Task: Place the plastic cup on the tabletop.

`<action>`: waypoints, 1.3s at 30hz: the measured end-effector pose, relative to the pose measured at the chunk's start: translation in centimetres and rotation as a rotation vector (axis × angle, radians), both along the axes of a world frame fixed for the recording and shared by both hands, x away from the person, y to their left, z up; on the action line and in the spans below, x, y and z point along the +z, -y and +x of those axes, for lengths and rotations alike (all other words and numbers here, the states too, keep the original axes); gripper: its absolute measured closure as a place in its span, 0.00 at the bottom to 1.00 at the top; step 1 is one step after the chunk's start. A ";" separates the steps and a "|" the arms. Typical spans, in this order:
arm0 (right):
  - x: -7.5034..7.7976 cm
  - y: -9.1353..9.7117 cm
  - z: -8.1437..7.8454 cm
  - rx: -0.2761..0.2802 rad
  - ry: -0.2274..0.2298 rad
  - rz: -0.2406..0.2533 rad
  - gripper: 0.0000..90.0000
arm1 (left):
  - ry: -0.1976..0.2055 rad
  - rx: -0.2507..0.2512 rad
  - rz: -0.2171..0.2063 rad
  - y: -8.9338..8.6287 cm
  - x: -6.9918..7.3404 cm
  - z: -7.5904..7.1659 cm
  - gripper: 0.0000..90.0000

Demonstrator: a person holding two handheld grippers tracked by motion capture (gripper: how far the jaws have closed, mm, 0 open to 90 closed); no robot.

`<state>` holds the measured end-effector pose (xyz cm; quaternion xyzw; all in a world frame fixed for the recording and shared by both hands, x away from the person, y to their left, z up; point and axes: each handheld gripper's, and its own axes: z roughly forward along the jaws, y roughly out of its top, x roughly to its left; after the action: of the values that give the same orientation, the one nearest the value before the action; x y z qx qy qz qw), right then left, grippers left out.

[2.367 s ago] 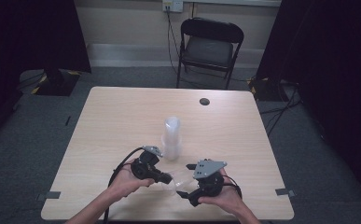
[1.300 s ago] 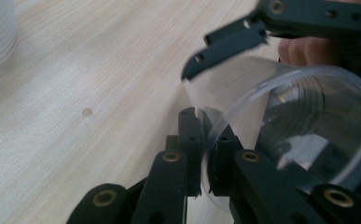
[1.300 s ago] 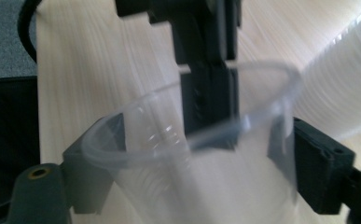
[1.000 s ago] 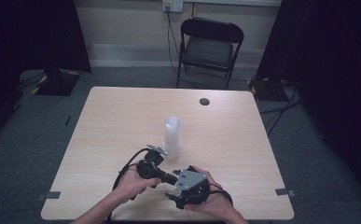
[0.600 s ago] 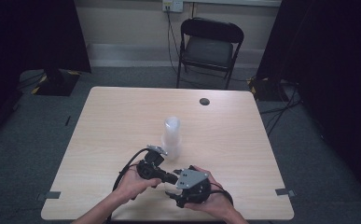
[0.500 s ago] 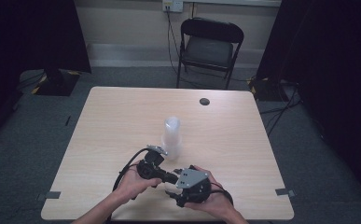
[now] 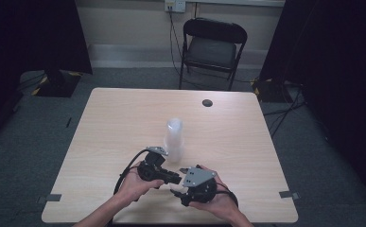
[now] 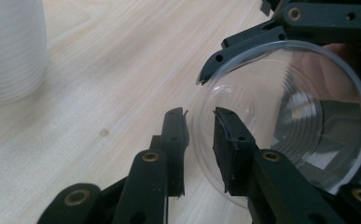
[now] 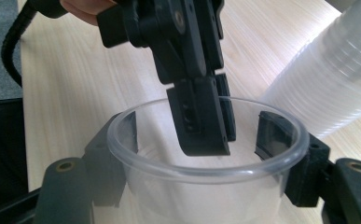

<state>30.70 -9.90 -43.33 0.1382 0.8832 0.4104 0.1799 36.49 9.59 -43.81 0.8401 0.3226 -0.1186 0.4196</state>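
Right tongs (image 9: 197, 140) grip a clear plastic cup (image 9: 206, 163) by its outer wall, one jaw each side, pads pressing, low over the near edge of the counter (image 7: 124, 118). Cup mouth faces the left tongs (image 8: 199, 135).

Left tongs straddle the cup rim: one jaw inside the cup, one outside. Its jaws have just been opening, and in the left gripper view there's a visible gap between pads and wall, so it's no longer pinching, just loosely around the rim.

Stack of cups (image 7: 174, 137) stands upright on the counter just beyond both hands, apart from them.

Risks from here:
- Thin wall, side squeeze from the right tongs: too much force ovalises or cracks the cup; too little and it slips out, since the left side no longer backs it up.
- Left jaw inside the cup: pulling out at an angle can hook the rim and yank the cup from the right grip.
- Stack is near: a wide withdrawal swing or trailing cable could knock it over.
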 end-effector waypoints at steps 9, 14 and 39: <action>-0.3 0.5 0.4 -0.040 -0.017 0.006 0.32 | 0.017 0.018 -0.028 -0.1 0.1 -0.1 0.81; -0.2 0.7 0.6 -0.054 -0.015 0.013 0.33 | 0.024 0.037 -0.044 -0.4 0.3 -0.1 0.83; -0.1 2.0 1.4 -0.126 -0.019 0.032 0.34 | 0.157 0.096 -0.158 -1.7 1.5 -0.5 0.67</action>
<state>32.12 -11.90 -43.42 0.2002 0.8678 0.4111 0.1947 36.01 11.26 -42.28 0.7948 0.3182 -0.0570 0.5136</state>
